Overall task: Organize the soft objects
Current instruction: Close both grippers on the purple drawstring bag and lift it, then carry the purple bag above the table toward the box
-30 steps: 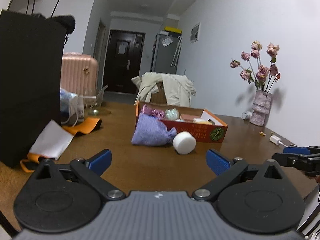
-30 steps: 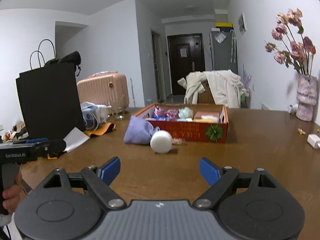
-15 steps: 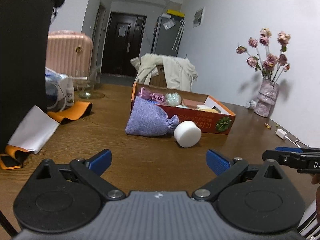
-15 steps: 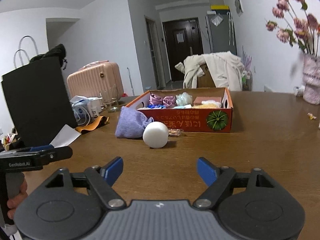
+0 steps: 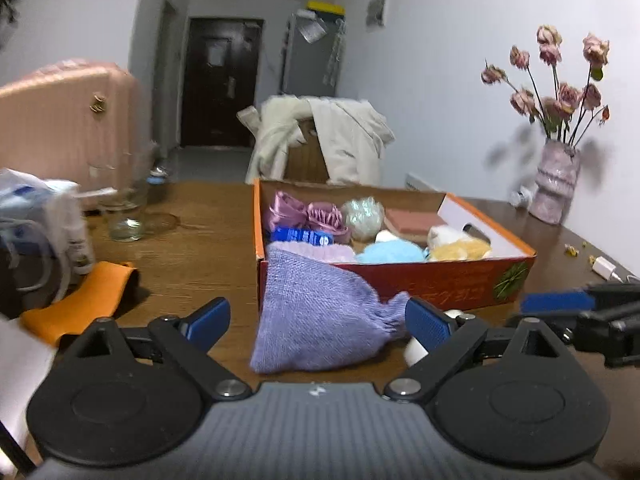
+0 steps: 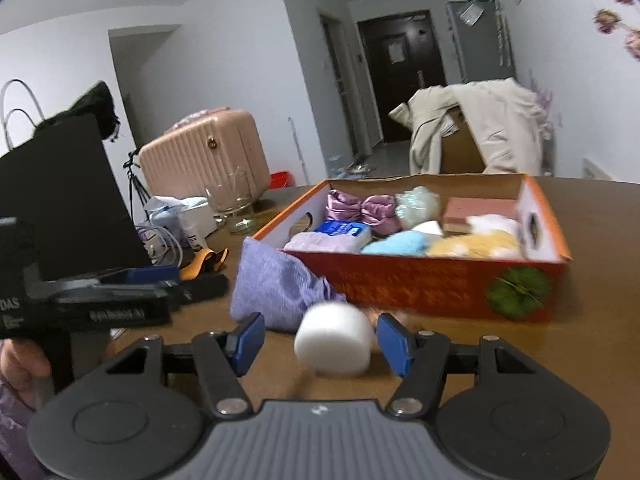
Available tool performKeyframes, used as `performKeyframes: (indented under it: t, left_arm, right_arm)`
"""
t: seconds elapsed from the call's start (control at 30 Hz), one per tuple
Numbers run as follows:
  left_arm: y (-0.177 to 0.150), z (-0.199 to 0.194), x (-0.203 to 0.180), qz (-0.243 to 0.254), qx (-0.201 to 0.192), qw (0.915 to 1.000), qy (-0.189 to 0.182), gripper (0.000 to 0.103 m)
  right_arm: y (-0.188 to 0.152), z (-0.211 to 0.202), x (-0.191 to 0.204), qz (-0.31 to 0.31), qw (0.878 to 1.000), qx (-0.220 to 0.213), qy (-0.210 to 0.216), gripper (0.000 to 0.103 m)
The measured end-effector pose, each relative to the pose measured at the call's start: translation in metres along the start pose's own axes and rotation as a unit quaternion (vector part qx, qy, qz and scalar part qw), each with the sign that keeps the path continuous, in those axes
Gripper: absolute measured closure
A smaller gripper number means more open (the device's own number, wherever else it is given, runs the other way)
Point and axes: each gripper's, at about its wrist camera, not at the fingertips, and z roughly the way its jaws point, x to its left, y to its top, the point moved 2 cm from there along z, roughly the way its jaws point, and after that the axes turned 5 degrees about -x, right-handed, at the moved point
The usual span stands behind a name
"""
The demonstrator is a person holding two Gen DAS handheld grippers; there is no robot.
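Note:
A purple knit pouch (image 5: 320,316) lies on the wooden table against the orange box (image 5: 440,284), which holds several soft items. My left gripper (image 5: 318,322) has the pouch between its blue pads. Its jaws are closing, with a gap still visible on the left side. A white foam cylinder (image 6: 334,338) sits between the pads of my right gripper (image 6: 320,343). These jaws are closing too and do not press on it. The pouch (image 6: 276,292) and box (image 6: 400,284) lie just beyond. In the left wrist view the cylinder (image 5: 414,350) is mostly hidden behind my right finger.
A black bag (image 6: 60,200), cables and an orange strap (image 5: 92,300) lie at the left with a glass jar (image 5: 124,212). A vase of dried flowers (image 5: 556,184) and a white charger (image 5: 604,268) stand at the right. A coat-draped chair (image 5: 320,140) is behind the box.
Both grippers have moved forward to the objects in front of the box. The pouch now lies between the left fingers and the cylinder between the right ones. The right jaws have narrowed.

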Motion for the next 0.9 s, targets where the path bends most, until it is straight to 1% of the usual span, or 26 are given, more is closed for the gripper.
performKeyframes:
  t: [0.07,0.1,0.13,0.17,0.2,0.23,0.27,0.3,0.33,0.4,0.43,0.5,0.6,0.67,0.73,0.83,0.9]
  left_arm:
    - [-0.002,0.02,0.014,-0.025,0.02,0.9994,-0.013,0.007]
    - [-0.004,0.03,0.022,-0.045,0.03,0.9984,-0.019,0.011]
    - [-0.006,0.036,0.029,-0.064,0.038,0.997,-0.023,0.021]
    - [-0.008,0.041,0.033,-0.078,0.043,0.9955,-0.031,0.026]
    - [-0.011,0.045,0.038,-0.093,0.05,0.9935,-0.042,0.038]
    - [-0.013,0.048,0.043,-0.107,0.056,0.9912,-0.055,0.052]
    - [-0.015,0.049,0.046,-0.118,0.061,0.9887,-0.07,0.055]
    - [-0.017,0.049,0.047,-0.123,0.063,0.9872,-0.08,0.063]
    - [-0.017,0.048,0.047,-0.123,0.064,0.9868,-0.084,0.074]
    - [-0.016,0.044,0.046,-0.114,0.062,0.988,-0.083,0.08]
    - [-0.015,0.042,0.045,-0.116,0.061,0.9878,-0.084,0.084]
    - [-0.013,0.036,0.043,-0.114,0.066,0.9875,-0.086,0.089]
    - [-0.003,0.013,0.033,-0.108,0.049,0.9891,-0.087,0.09]
    - [0.007,-0.012,0.026,-0.105,0.028,0.9897,-0.093,0.09]
    - [0.013,-0.039,0.017,-0.108,0.007,0.9895,-0.096,0.09]
    - [0.008,-0.073,0.001,-0.116,0.006,0.9876,-0.105,0.09]
    - [-0.004,-0.092,-0.011,-0.123,0.012,0.9856,-0.116,0.09]
  right_arm:
    - [0.007,0.028,-0.004,0.005,1.0,0.015,-0.001,0.04]
    - [0.01,0.04,-0.005,0.006,1.0,0.023,0.003,0.04]
    - [0.012,0.052,-0.008,0.013,0.999,0.033,0.002,0.04]
    - [0.013,0.062,-0.009,0.016,0.999,0.04,0.001,0.041]
    - [0.013,0.071,-0.009,0.017,0.999,0.045,0.007,0.041]
    - [0.012,0.078,-0.011,0.023,0.998,0.049,0.013,0.044]
    - [0.011,0.086,-0.012,0.032,0.998,0.054,0.019,0.049]
    - [0.009,0.092,-0.013,0.04,0.997,0.059,0.022,0.055]
    - [0.009,0.096,-0.013,0.039,0.997,0.06,0.019,0.064]
    - [0.008,0.099,-0.01,0.026,0.998,0.051,0.004,0.076]
    - [0.009,0.1,-0.008,0.025,0.998,0.051,0.005,0.087]
    - [0.012,0.096,-0.003,0.021,0.999,0.044,0.006,0.09]
    - [0.021,0.075,0.01,-0.006,1.0,0.024,0.005,0.091]
    - [0.028,0.049,0.024,-0.03,1.0,-0.002,0.009,0.091]
    - [0.033,0.021,0.033,-0.037,0.999,-0.026,0.02,0.091]
    - [0.029,-0.024,0.044,-0.039,0.998,-0.045,0.035,0.091]
    - [0.015,-0.049,0.05,-0.045,0.998,-0.041,0.035,0.091]
